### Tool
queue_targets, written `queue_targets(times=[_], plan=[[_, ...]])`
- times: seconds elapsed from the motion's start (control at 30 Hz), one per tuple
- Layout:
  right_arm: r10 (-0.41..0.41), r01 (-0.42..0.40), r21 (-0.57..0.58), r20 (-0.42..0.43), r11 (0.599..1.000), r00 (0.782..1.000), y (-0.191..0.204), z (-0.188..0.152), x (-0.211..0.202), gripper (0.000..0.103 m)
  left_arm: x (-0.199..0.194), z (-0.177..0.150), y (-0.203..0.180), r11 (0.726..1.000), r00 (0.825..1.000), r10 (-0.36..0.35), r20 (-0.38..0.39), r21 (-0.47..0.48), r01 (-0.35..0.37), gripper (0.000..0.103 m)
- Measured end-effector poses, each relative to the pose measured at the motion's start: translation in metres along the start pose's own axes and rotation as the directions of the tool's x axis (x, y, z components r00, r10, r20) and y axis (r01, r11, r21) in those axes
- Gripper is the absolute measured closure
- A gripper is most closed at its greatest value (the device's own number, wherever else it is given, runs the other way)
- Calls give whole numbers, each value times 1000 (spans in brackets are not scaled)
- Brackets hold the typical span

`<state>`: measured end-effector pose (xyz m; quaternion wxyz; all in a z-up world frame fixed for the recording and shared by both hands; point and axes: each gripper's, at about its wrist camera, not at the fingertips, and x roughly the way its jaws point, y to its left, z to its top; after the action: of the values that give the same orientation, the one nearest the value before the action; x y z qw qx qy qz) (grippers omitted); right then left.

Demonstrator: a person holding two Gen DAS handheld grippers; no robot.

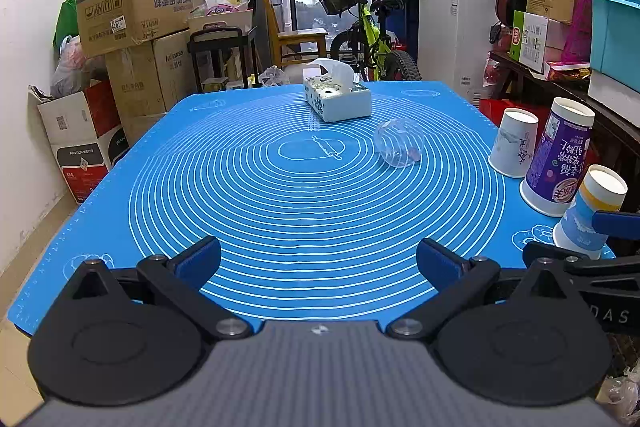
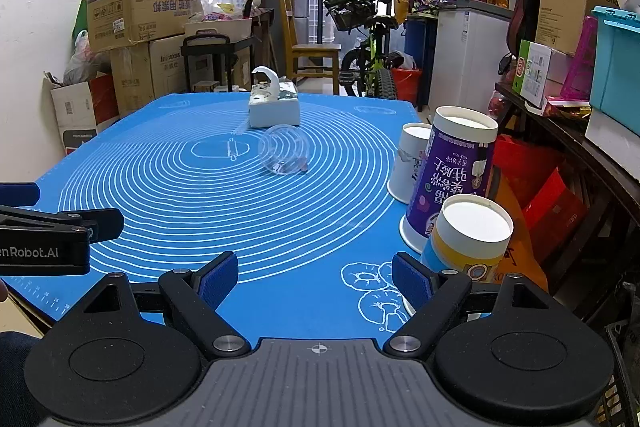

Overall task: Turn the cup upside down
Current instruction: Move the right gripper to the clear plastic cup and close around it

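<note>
A clear plastic cup (image 1: pixel 400 143) lies on its side on the blue mat (image 1: pixel 280 211), right of the mat's centre; it also shows in the right wrist view (image 2: pixel 285 149). Three paper cups stand upside down along the mat's right edge: a white one (image 1: pixel 513 142) (image 2: pixel 408 163), a tall purple one (image 1: pixel 558 157) (image 2: pixel 450 179), and a blue-and-yellow one (image 1: pixel 588 213) (image 2: pixel 466 239). My left gripper (image 1: pixel 318 259) is open and empty over the near edge. My right gripper (image 2: pixel 316 279) is open and empty, its right finger beside the blue-and-yellow cup.
A tissue box (image 1: pixel 336 95) (image 2: pixel 274 107) sits at the far side of the mat. Cardboard boxes (image 1: pixel 136 11) stack at the left wall. A bicycle (image 1: pixel 368 27), a chair and a white fridge stand behind the table. Shelves with boxes line the right.
</note>
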<state>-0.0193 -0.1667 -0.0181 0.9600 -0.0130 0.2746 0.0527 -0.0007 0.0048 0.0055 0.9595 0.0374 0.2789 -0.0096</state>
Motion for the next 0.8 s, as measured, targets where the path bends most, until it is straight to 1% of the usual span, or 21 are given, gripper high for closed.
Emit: queue_targets(times=[0.23,0.37,0.5,0.6,0.7,0.8], plan=[[0,0,-1,6,1000,1000,-3,7,0,17,-2,10,9,1000,1000,11,4,-3,-11,1],[-5,6,-25,10,1000,1000,-4,16,1,17,5,15,10,1000,1000,12,-9,-7,-12,1],[2,-1,-29,6,1000,1000,-13,35,8,17,14,24,12,1000,1000,-3,-22,-26,2,1],[-7,8,-40,22,999,1000,-20,54,12,17,26,36,12,1000,999,-11,-36,-28,10,1],[-10,12,-45,44,999,999,-27,76,16,17,39,47,8,1000,999,-17,-51,-22,16,1],[-1,3,-38,48,999,999,-35,103,27,17,55,57,-1,999,998,-27,-62,-18,26,1]])
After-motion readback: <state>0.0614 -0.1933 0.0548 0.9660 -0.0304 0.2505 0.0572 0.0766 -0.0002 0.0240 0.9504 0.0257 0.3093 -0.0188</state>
